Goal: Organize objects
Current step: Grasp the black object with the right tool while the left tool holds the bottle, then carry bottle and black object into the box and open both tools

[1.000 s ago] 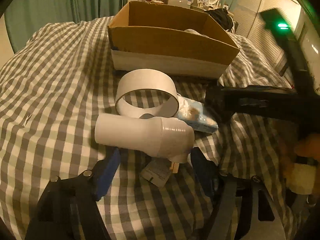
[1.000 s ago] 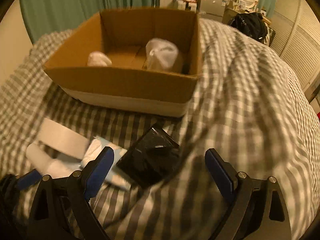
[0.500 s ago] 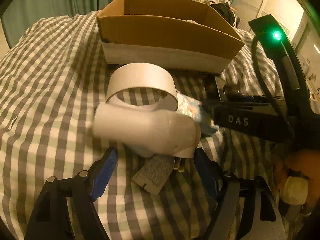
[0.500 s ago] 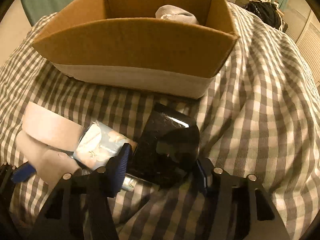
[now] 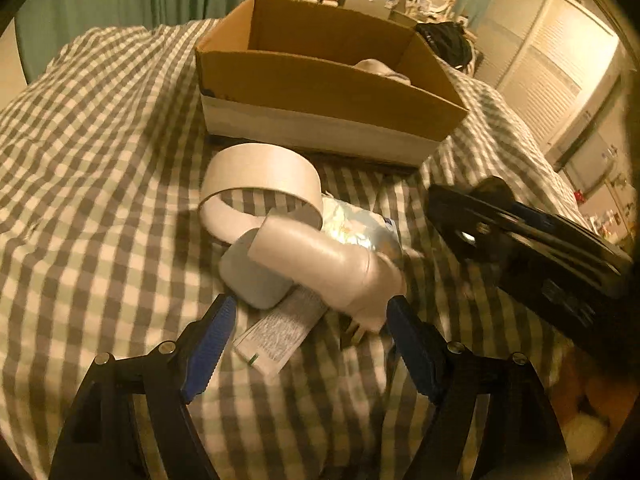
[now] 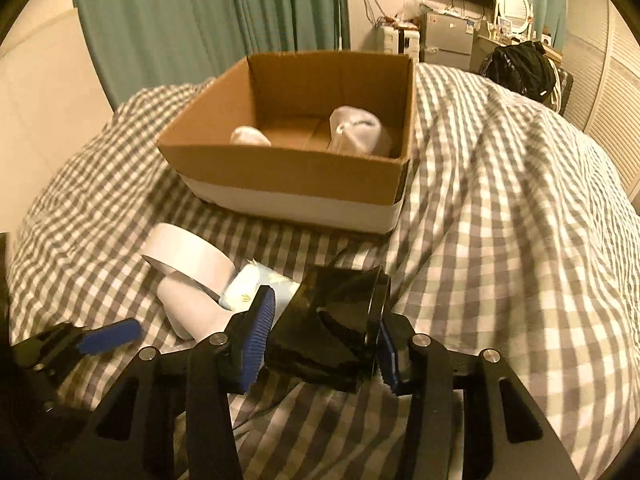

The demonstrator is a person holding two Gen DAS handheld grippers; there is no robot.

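My right gripper [image 6: 324, 328] is shut on a black glossy object [image 6: 332, 320] and holds it above the checked bed cover. My left gripper [image 5: 312, 332] is open, its fingers on either side of a white hair-dryer-like device [image 5: 320, 264] with a ring head [image 5: 260, 176]; this device also shows in the right wrist view [image 6: 188, 276]. Under it lie a grey packet [image 5: 280, 328] and a light blue tissue pack [image 5: 360, 228]. An open cardboard box [image 6: 280, 168] stands behind and holds two white bundles [image 6: 356, 132].
The checked bed cover [image 6: 500, 200] fills both views and bulges at the right. The right gripper's black body [image 5: 540, 256] crosses the left wrist view at the right. Green curtains [image 6: 200, 20], a black bag [image 6: 520, 68] and shelves stand behind the bed.
My right gripper closed on the black object and lifted it off the cover. My left gripper moved in around the white device, which shifted and turned.
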